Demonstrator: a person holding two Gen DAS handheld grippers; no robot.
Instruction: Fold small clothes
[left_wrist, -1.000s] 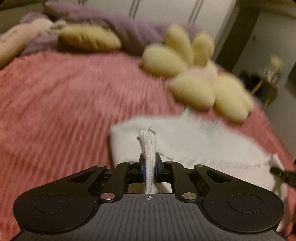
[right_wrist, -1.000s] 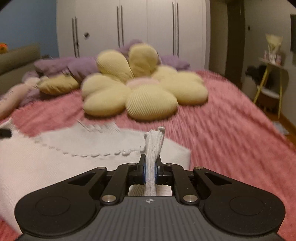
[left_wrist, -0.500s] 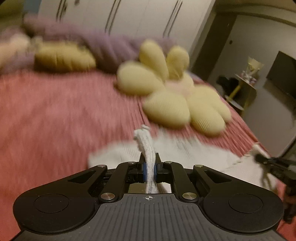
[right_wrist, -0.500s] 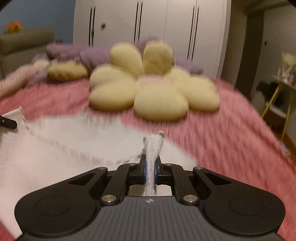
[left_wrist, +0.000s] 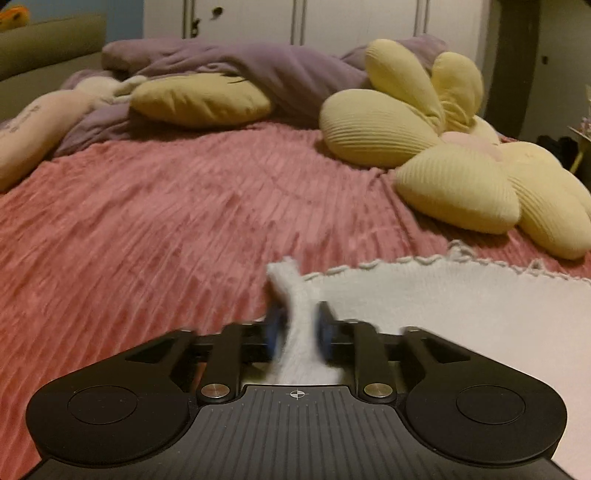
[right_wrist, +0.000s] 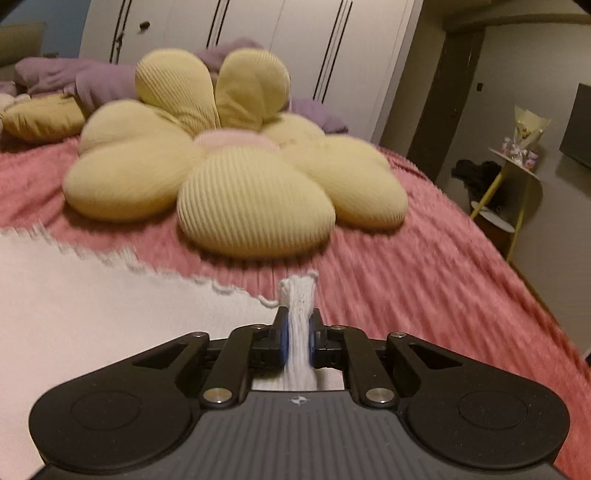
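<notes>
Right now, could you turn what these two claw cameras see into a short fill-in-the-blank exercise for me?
1. The white garment lies on a ____ bedspread.
2. The big yellow cushion is shaped like a ____.
3. Between the blue pads of the right claw sits a pinch of ____ fabric.
4. The crumpled blanket behind the cushion is ____.

Missing words: pink; flower; white; purple

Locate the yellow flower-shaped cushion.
The yellow ribbed flower-shaped cushion lies on the pink ribbed bedspread just beyond the white knitted garment: centre in the right wrist view, far right in the left.
</notes>
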